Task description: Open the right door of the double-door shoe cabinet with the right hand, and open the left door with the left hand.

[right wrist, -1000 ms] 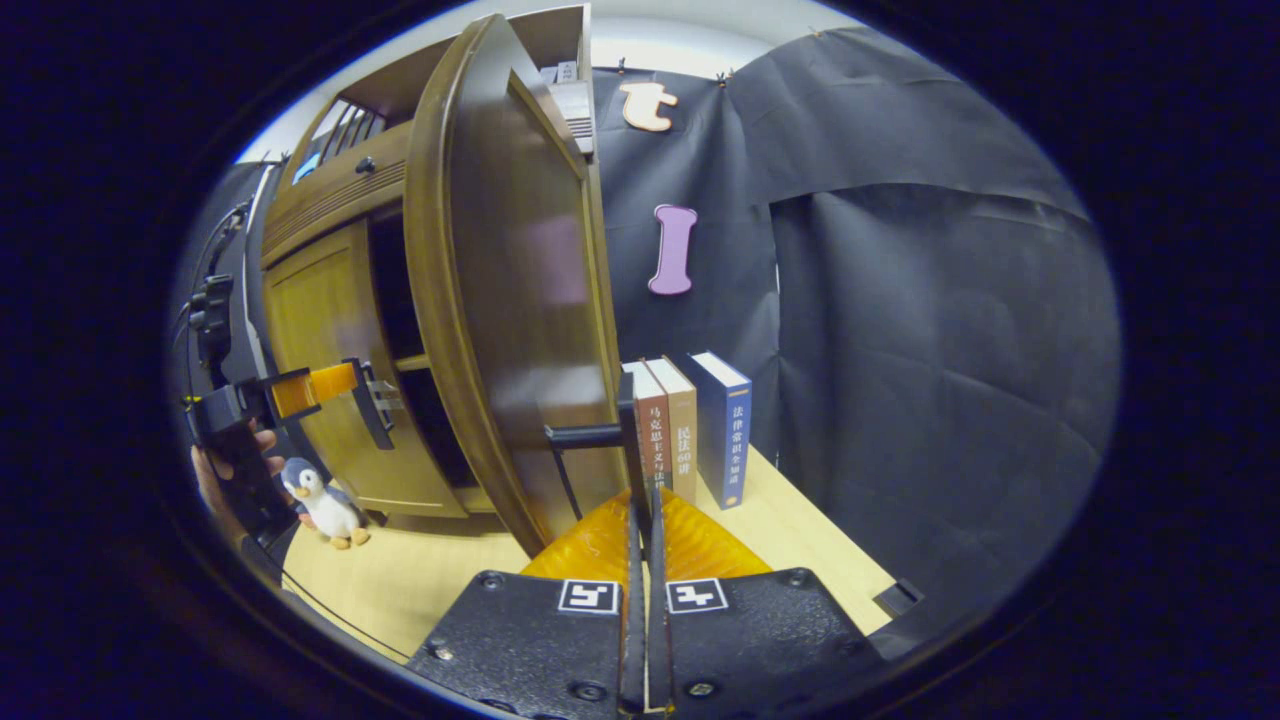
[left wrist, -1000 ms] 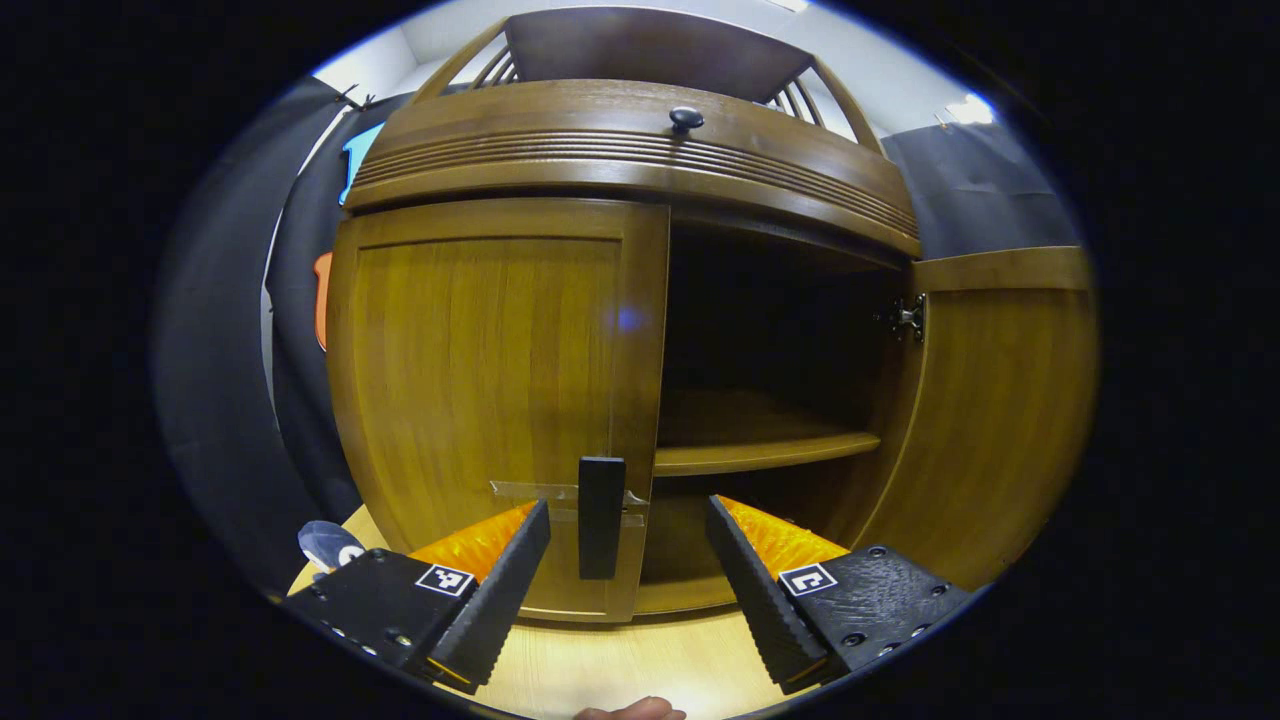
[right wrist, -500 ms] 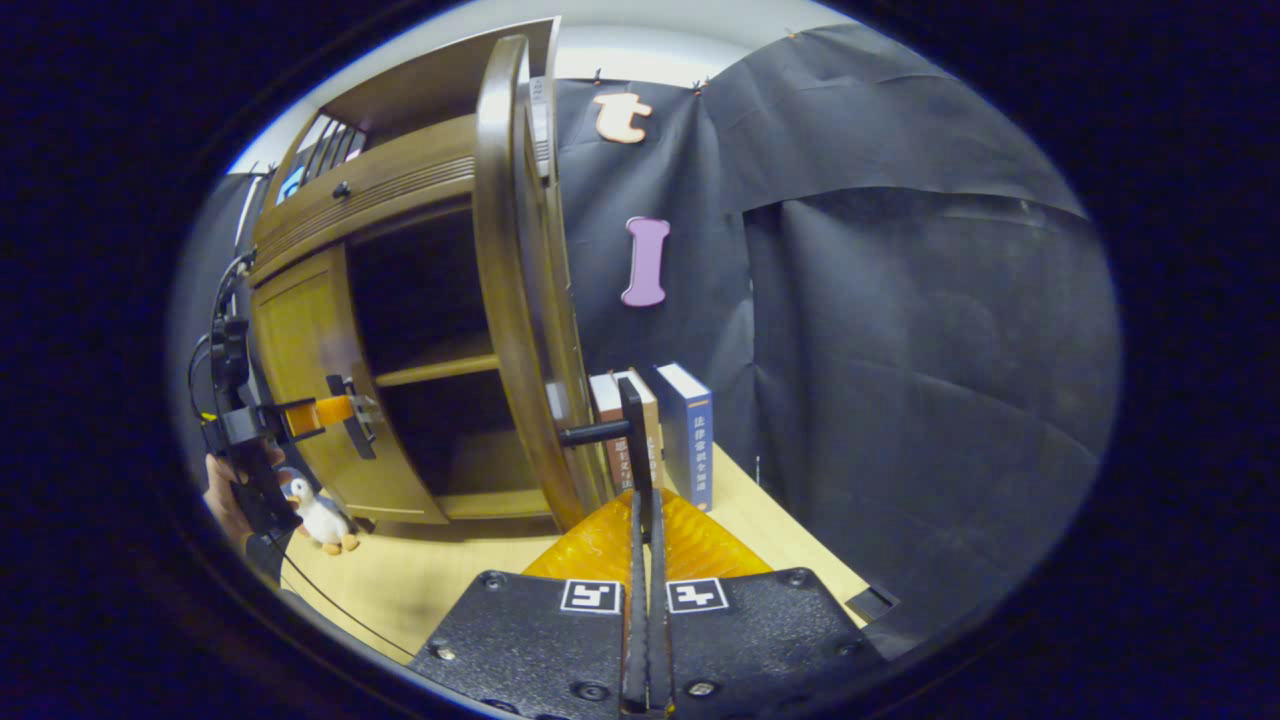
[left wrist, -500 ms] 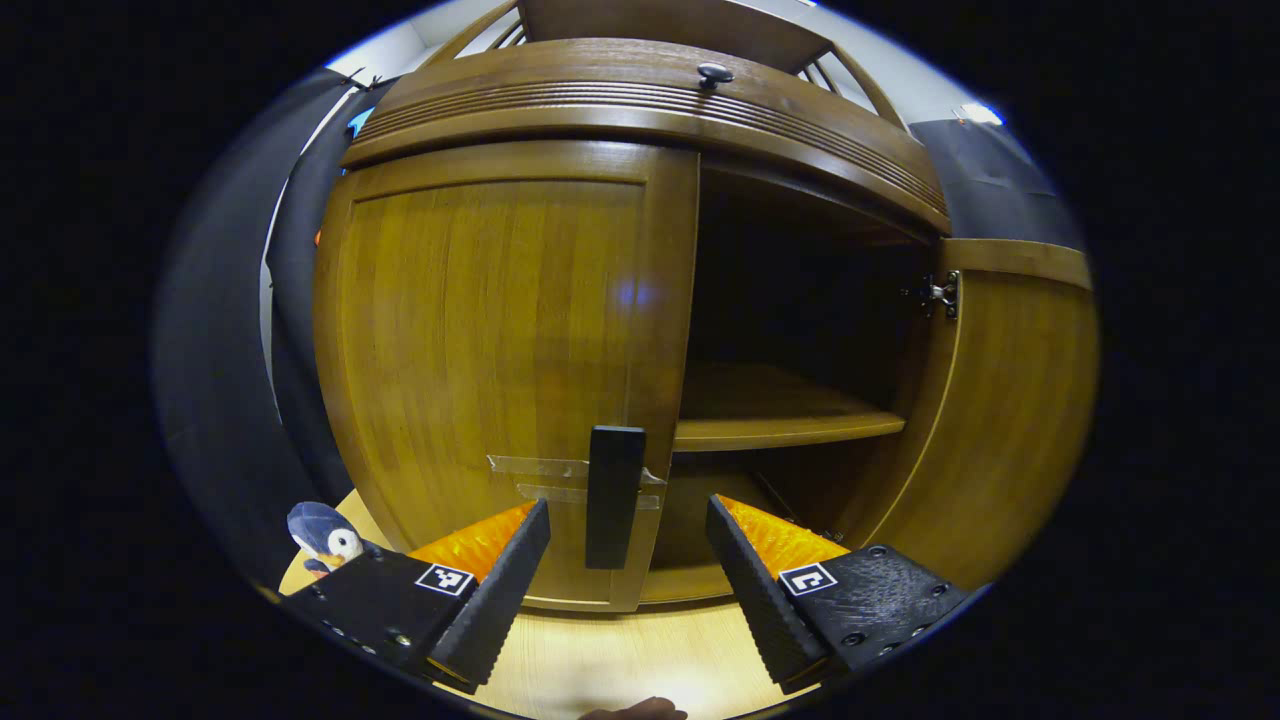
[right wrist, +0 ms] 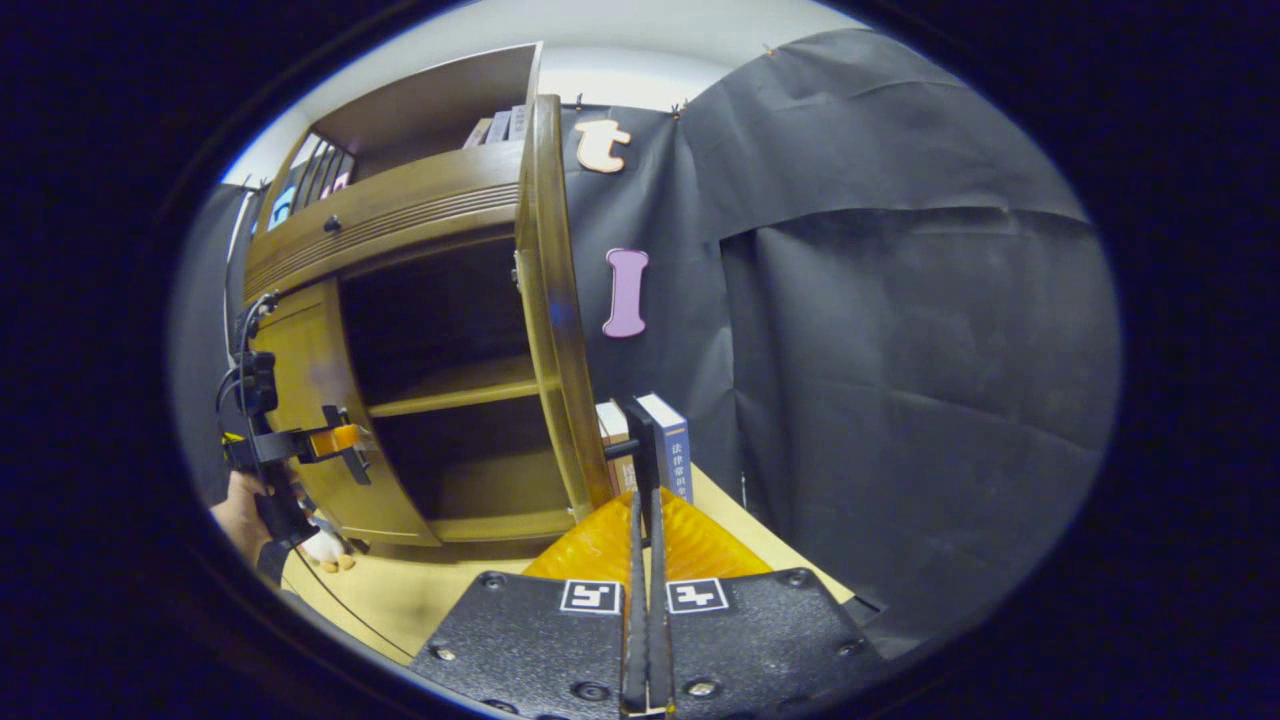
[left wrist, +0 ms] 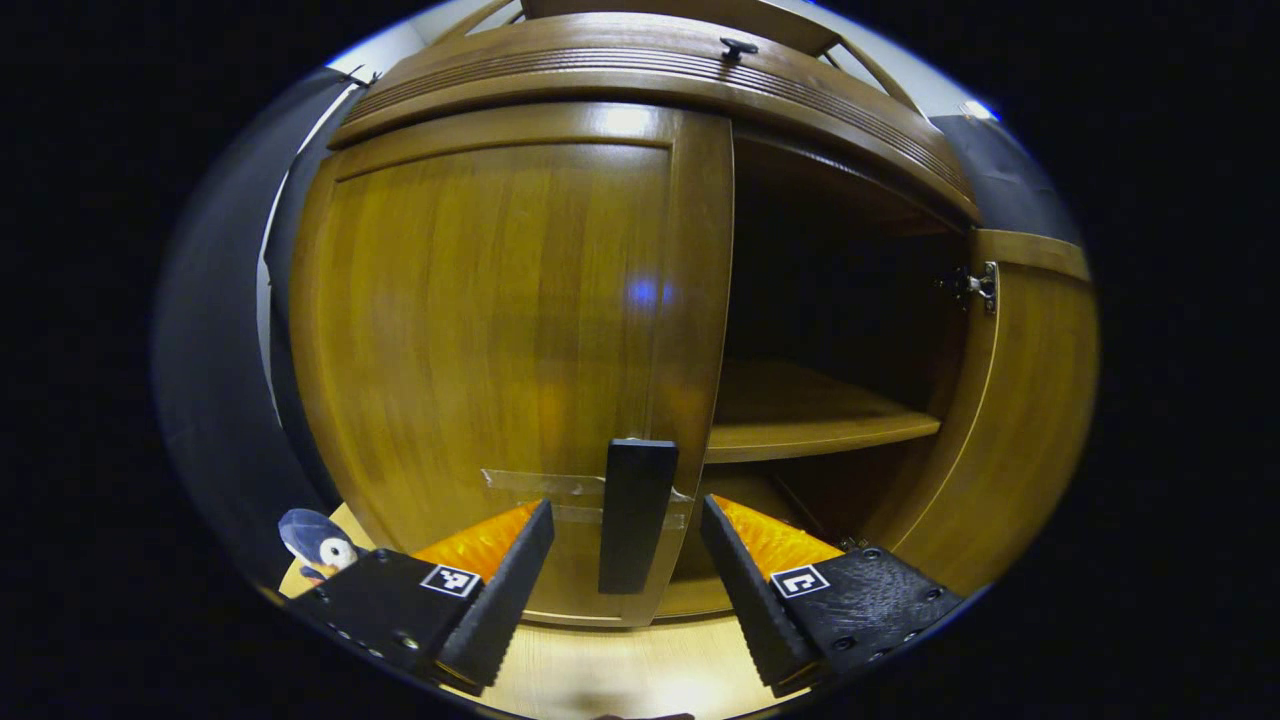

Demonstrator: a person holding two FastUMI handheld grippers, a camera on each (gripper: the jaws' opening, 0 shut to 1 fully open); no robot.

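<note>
In front of my left gripper point(left wrist: 625, 560) the left door point(left wrist: 480, 330) is shut, and its handle point(left wrist: 636, 515) stands between my spread fingers, with a gap on each side. In the last second I brought this gripper closer: the door grew larger in the left gripper view and the handle went deeper between the fingers, but they have not pressed on it.

My right gripper point(right wrist: 641, 560) is pressed together on the right handle point(right wrist: 643, 450), and the right door point(right wrist: 550, 320) has swung further out. In the right gripper view I now see it nearly edge-on, and the shelf point(right wrist: 450, 392) inside is exposed. Books point(right wrist: 668, 445) stand near behind it.

So I judge the right half of the task almost done. The left half has only started: next the left fingers must close on the handle, then pull.
</note>
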